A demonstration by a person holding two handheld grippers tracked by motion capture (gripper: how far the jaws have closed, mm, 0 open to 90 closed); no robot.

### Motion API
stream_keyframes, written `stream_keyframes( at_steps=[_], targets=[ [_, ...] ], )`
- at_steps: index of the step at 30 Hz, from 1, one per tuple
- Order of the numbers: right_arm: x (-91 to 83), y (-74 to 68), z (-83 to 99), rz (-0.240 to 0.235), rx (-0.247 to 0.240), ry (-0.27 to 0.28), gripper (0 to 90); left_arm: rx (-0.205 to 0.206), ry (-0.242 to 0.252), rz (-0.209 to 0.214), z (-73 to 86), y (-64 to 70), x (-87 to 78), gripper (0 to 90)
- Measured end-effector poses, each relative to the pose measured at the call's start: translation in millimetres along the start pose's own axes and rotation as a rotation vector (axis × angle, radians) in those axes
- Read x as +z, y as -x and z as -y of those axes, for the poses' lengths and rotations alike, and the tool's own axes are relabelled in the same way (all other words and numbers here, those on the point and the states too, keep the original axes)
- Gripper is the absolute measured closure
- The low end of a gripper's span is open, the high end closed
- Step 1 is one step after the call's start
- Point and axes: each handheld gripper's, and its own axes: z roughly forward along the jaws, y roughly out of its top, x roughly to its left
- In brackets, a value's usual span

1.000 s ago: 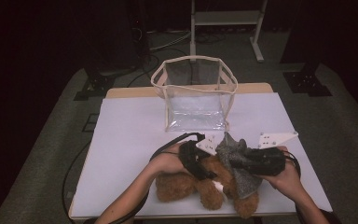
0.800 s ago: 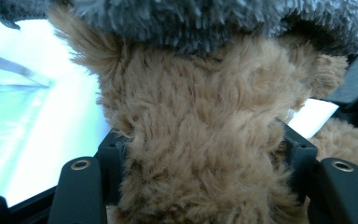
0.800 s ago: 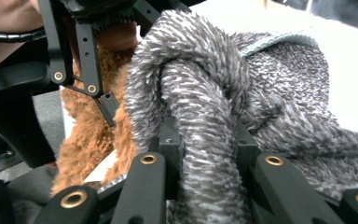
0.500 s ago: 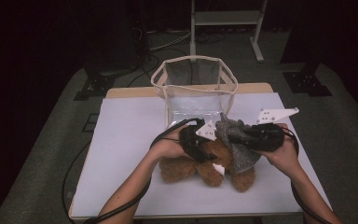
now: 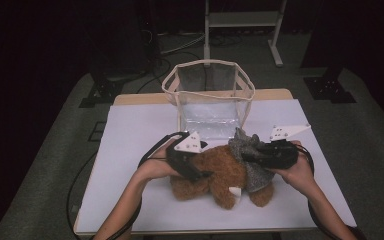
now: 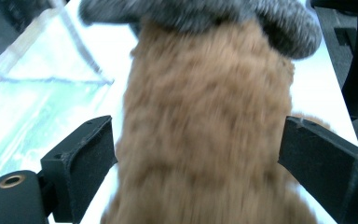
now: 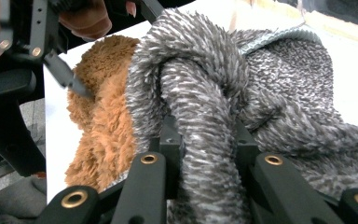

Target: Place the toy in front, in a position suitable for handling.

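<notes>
Straddling the brown bear (image 6: 205, 140), left tongs (image 6: 200, 154) gape; right tongs (image 7: 205, 154) pinch its grey hood (image 7: 200, 93), face hidden.

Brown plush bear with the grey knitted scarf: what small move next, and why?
Probably close the left gripper on the brown plush bear: its fingers stand open either side of the body, while the right gripper already pinches the grey knitted scarf. Then both could lift it toward the clear bag.

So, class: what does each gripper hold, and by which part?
The right gripper is shut on the teddy bear's grey scarf. The left gripper straddles its brown body, open.
</notes>
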Motion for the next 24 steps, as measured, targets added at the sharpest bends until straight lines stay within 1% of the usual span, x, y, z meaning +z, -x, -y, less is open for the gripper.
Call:
stream_keyframes(
  at_steps=[1, 2, 3, 4, 5, 6, 7, 8, 9, 10, 11, 12, 13, 14, 15, 16, 19, 20, 21, 22, 23, 24],
  targets=[
    [0.0, 0.0, 0.0, 0.0, 0.0, 0.0, 72.3, 0.0, 0.0, 0.0, 0.0, 0.0, 0.0, 8.6],
    [-0.1, -1.8, 0.8, 0.002, -0.004, -0.004, 72.4, -0.026, 0.012, -0.014, 10.7, -0.2, -5.8, 8.4],
    [-0.4, -2.4, 0.9, 0.003, -0.007, -0.008, 72.4, -0.034, 0.019, -0.012, 18.4, -0.1, -9.4, 8.4],
    [-0.7, -3.4, 1.5, 0.003, -0.009, -0.009, 72.4, -0.048, 0.03, -0.004, 24.3, 0.4, -11.4, 7.8],
    [-0.9, -4.3, 2.2, 0.003, -0.009, -0.012, 72.4, -0.048, 0.03, -0.004, 24.3, 0.4, -11.4, 6.4],
    [-0.9, -5.0, 3.0, 0.001, -0.007, -0.013, 72.4, -0.067, 0.048, 0.012, 34.6, 0.5, -14.2, 6.2],
    [-0.9, -5.0, 3.0, 0.001, -0.007, -0.013, 72.4, -0.067, 0.048, 0.012, 34.6, 0.5, -14.2, 6.2],
    [-0.9, -5.4, 3.6, -0.002, -0.007, -0.014, 72.4, -0.089, 0.068, 0.024, 42.6, 0.2, -15.5, 6.2],
    [-0.9, -6.6, 4.5, -0.005, -0.007, -0.018, 72.4, -0.096, 0.077, 0.031, 46.3, -0.6, -16.4, 6.2],
    [-0.6, -8.6, 5.3, -0.007, -0.014, -0.024, 72.5, -0.121, 0.112, 0.054, 55.5, -3.3, -18.2, 6.2],
    [-0.5, -9.6, 5.6, -0.006, -0.016, -0.026, 72.5, -0.121, 0.112, 0.054, 55.5, -3.3, -18.2, 5.1],
    [-0.4, -11.1, 5.8, -0.005, -0.018, -0.028, 72.5, -0.14, 0.119, 0.067, 61.6, -5.1, -17.0, 2.3],
    [-0.4, -11.1, 5.8, -0.005, -0.018, -0.028, 72.5, -0.14, 0.119, 0.067, 61.6, -5.1, -17.0, 2.2],
    [-1.0, -14.0, 6.6, -0.007, -0.027, -0.039, 72.5, -0.146, 0.122, 0.084, 64.0, -5.3, -15.1, 1.9],
    [-1.0, -14.0, 6.6, -0.007, -0.027, -0.039, 72.5, -0.145, 0.119, 0.093, 64.9, -5.2, -13.5, 1.9],
    [-1.4, -15.9, 7.7, -0.013, -0.03, -0.042, 72.5, -0.141, 0.107, 0.102, 65.3, -4.6, -9.9, 0.0],
    [-2.9, -17.1, 9.8, -0.013, -0.034, -0.043, 72.5, -0.142, 0.11, 0.108, 65.0, -3.9, -7.6, 0.0],
    [-3.7, -17.1, 10.6, -0.016, -0.03, -0.04, 72.4, -0.135, 0.113, 0.125, 65.0, -4.4, -6.1, 0.0],
    [-3.7, -17.1, 10.6, -0.016, -0.03, -0.04, 72.4, -0.135, 0.113, 0.125, 65.0, -4.4, -6.1, 0.0],
    [-4.4, -17.1, 11.2, -0.018, -0.026, -0.038, 72.4, -0.133, 0.109, 0.14, 65.0, -4.6, -5.2, 0.0],
    [-5.1, -17.3, 11.6, -0.021, -0.028, -0.035, 72.2, -0.129, 0.104, 0.143, 64.6, -4.6, -4.8, 4.7],
    [-7.8, -17.9, 12.1, -0.01, -0.031, -0.035, 71.8, -0.127, 0.097, 0.141, 62.1, -2.7, -2.5, 16.8]
  ],
)
